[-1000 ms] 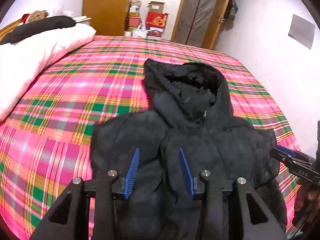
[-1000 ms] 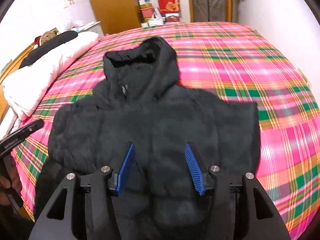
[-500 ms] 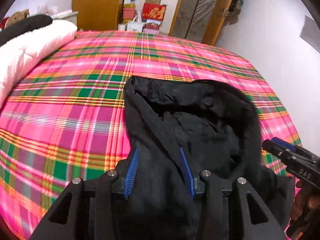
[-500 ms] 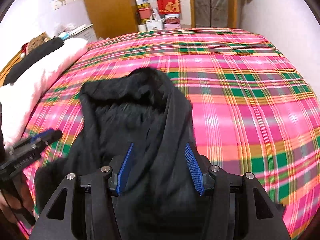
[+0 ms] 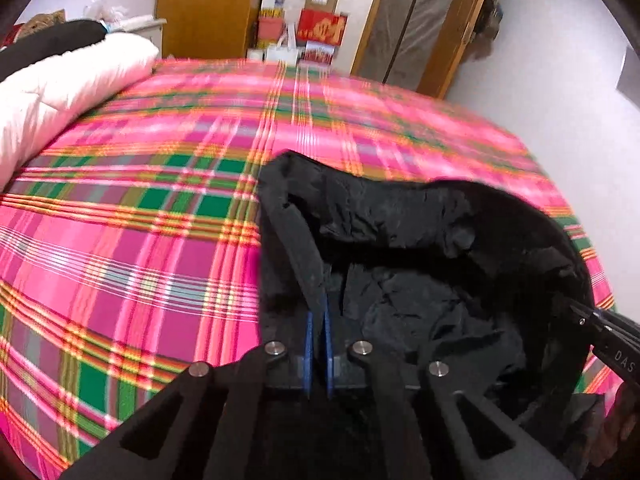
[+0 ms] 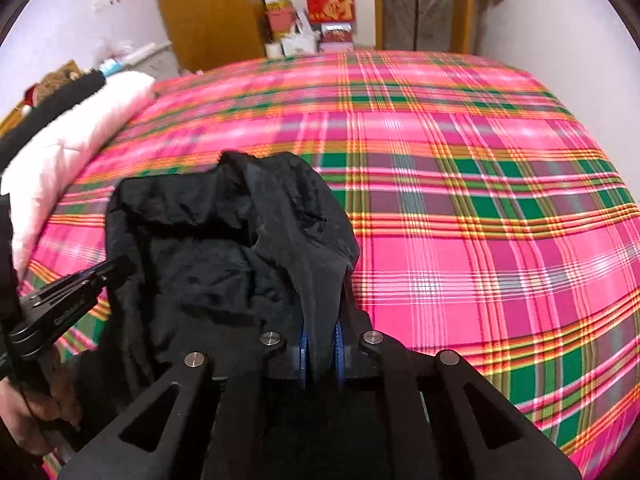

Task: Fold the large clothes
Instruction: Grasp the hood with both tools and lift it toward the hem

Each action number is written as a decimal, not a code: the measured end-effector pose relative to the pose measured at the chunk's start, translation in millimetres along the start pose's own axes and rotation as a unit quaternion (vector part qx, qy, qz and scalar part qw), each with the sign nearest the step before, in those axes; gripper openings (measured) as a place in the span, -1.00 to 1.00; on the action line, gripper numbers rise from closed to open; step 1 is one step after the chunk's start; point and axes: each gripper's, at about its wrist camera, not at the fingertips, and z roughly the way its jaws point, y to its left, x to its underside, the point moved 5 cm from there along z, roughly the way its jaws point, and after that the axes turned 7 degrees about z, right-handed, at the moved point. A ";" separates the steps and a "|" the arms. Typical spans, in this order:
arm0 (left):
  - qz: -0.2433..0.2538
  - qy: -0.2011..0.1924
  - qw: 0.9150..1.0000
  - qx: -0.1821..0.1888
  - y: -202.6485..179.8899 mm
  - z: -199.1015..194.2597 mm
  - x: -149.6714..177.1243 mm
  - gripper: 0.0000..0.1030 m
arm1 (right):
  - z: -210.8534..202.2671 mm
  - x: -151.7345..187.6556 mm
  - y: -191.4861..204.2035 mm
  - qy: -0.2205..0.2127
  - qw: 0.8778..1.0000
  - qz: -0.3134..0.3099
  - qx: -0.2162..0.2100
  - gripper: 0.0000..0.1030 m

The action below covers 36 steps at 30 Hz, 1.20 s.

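A black hooded jacket (image 5: 420,264) lies on the pink plaid bed (image 5: 140,240); only its hood end shows, also in the right wrist view (image 6: 208,248). My left gripper (image 5: 318,320) is shut on the hood's left rim. My right gripper (image 6: 320,340) is shut on the hood's right rim, with a band of black cloth running up between its blue pads. Each gripper shows at the edge of the other's view: the right one (image 5: 608,344) and the left one (image 6: 60,304). The jacket's body is hidden under the grippers.
A white duvet (image 5: 60,88) with a black cloth on it lies along the bed's left side. Beyond the bed stand a wooden wardrobe (image 5: 204,8), stacked boxes (image 5: 312,28) and a door (image 5: 416,24). A white wall (image 5: 560,100) runs along the right.
Both grippers moved forward from over the jacket's body to the hood and went from open to shut on its two rims.
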 end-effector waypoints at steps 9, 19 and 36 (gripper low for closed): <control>-0.012 -0.106 0.993 0.053 -9.8 -161.1 16.9 -0.93 | -126.8 44.2 2.2 -0.060 0.996 0.037 -0.063 -0.84; -0.030 -0.093 0.992 0.077 -13.2 -246.9 142.5 -0.92 | -182.7 168.0 -24.4 -0.026 0.991 0.104 -0.084 -0.84; -0.088 0.022 0.996 0.021 39.9 -291.7 288.3 -0.87 | -205.7 270.6 -88.9 0.039 0.984 0.160 -0.074 0.00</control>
